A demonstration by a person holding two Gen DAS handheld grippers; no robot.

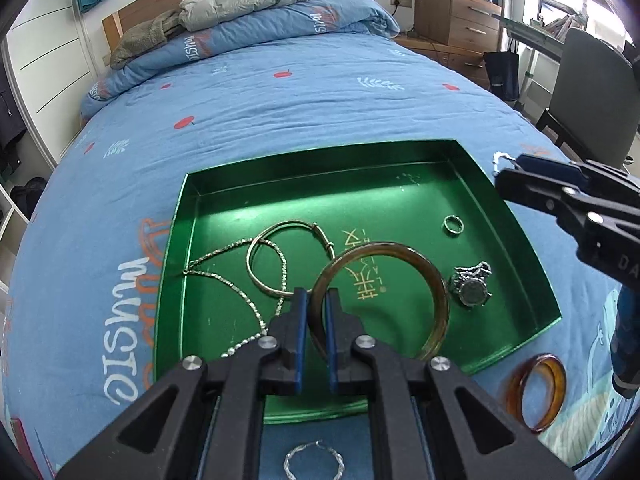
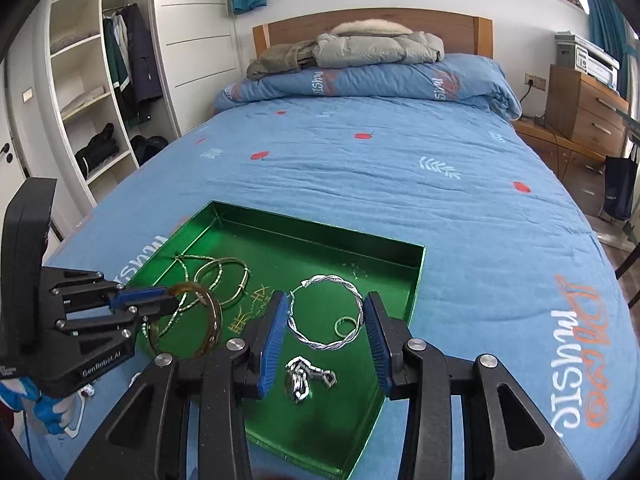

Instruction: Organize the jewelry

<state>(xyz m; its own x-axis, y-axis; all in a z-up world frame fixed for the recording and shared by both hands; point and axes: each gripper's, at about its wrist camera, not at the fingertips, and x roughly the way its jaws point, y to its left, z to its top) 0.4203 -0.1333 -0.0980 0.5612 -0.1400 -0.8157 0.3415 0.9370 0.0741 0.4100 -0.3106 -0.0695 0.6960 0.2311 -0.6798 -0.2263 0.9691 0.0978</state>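
A green tray lies on the blue bed. My left gripper is shut on an amber bangle and holds it over the tray. My right gripper holds a twisted silver hoop between its pads above the tray's right side. In the tray lie a gold bangle, a silver chain, a small ring and a silver watch ring.
A second amber bangle lies on the bedspread to the right of the tray. Another twisted silver hoop lies on the bed under my left gripper. Folded quilt and jackets lie at the headboard. Drawers stand beside the bed.
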